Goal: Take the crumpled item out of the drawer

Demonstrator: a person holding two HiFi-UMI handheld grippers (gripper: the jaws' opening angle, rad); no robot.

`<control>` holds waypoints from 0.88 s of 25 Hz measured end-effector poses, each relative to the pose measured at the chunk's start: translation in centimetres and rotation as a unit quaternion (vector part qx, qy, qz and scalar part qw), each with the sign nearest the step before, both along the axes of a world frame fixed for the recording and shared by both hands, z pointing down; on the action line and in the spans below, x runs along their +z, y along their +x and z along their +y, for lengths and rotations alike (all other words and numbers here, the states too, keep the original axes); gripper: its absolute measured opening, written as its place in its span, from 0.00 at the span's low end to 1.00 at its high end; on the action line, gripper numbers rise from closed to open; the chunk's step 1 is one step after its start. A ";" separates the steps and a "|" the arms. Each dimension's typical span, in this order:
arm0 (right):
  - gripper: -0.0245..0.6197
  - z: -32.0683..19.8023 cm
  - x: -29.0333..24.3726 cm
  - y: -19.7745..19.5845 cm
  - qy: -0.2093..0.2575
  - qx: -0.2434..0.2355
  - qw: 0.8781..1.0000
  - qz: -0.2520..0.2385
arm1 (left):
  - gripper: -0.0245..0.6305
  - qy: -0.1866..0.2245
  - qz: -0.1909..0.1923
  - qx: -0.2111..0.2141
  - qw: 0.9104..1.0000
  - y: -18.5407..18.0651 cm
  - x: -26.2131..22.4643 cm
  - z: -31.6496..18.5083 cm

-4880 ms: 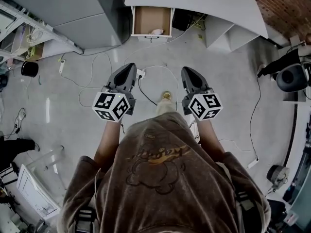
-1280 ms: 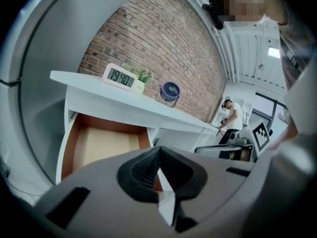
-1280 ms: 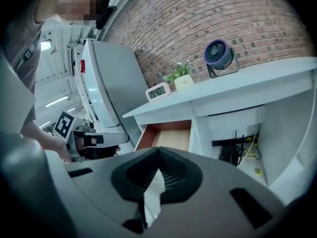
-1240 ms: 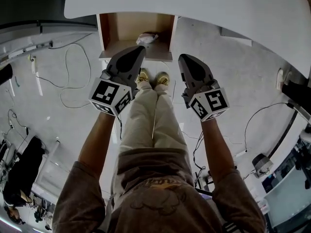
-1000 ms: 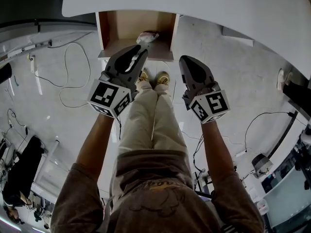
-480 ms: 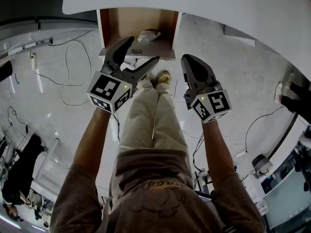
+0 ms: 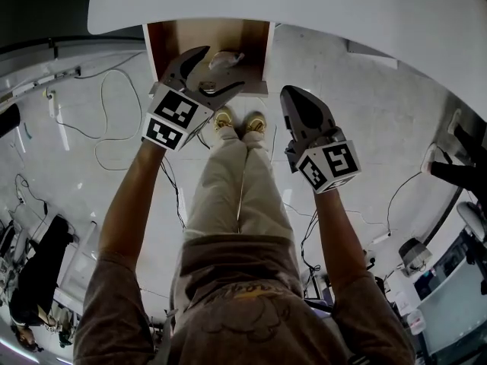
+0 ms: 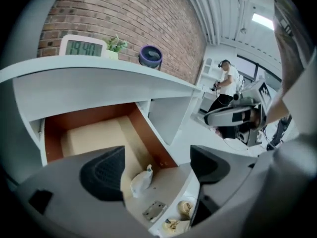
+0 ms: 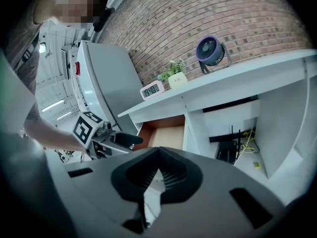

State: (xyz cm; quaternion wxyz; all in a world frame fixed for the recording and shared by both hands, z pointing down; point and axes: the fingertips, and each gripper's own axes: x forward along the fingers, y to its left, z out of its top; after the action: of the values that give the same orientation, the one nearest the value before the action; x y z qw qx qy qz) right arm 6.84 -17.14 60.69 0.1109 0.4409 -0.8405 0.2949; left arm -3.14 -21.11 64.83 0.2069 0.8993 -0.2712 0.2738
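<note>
The open wooden drawer [image 7: 173, 38] juts out from under the white desk. A small crumpled white item [image 7: 226, 59] lies near its front edge. My left gripper [image 7: 215, 71] hangs over the drawer's front, and its jaws have just been opening; they stand wide with the item in the gap, untouched. In the left gripper view the crumpled item [image 8: 141, 180] lies on the drawer floor [image 8: 94, 135] just beyond the left pad [image 8: 105, 173], and the left gripper [image 8: 156, 170] holds nothing. My right gripper [image 7: 303, 112] stays shut and empty to the right, outside the drawer, its jaws together [image 9: 157, 176].
The white desk top [image 7: 319, 6] overhangs the drawer; a clock [image 8: 81, 47], a small plant [image 8: 115, 45] and a fan [image 8: 150, 56] stand on it. Cables [image 7: 114, 128] trail over the floor. My feet [image 7: 240, 122] stand just before the drawer. A grey cabinet [image 9: 101, 83] stands left.
My left gripper has gone forward and down over the drawer front, rolled, and its jaws have swung from nearly shut to wide open. The right gripper has stayed put.
</note>
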 end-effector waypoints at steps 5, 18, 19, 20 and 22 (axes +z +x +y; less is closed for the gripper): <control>0.03 0.0 0.3 1.0 -0.005 0.011 1.000 0.000 | 0.65 -0.002 -0.060 0.079 0.995 1.7 2.8 -0.5; 0.03 -0.1 1.3 0.8 -0.021 0.028 0.999 -0.003 | 0.66 -0.041 -0.161 0.204 0.965 2.4 11.5 -0.8; 0.03 -0.3 1.4 0.9 -0.022 0.030 0.999 -0.003 | 0.66 -0.042 -0.166 0.214 0.962 2.4 12.0 -0.7; 0.03 -0.4 1.4 0.9 -0.023 0.031 0.999 -0.003 | 0.66 -0.043 -0.171 0.223 0.959 2.5 12.4 -0.7; 0.03 -0.8 1.5 1.0 -0.024 0.033 0.999 -0.005 | 0.66 -0.042 -0.178 0.233 0.955 2.8 13.3 -0.9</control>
State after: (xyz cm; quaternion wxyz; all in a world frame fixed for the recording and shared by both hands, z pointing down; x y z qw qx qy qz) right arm 7.88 -17.91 62.20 0.1075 0.4645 -0.8185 0.3206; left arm -0.30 -21.97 78.12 0.1234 0.8649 -0.0744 0.4809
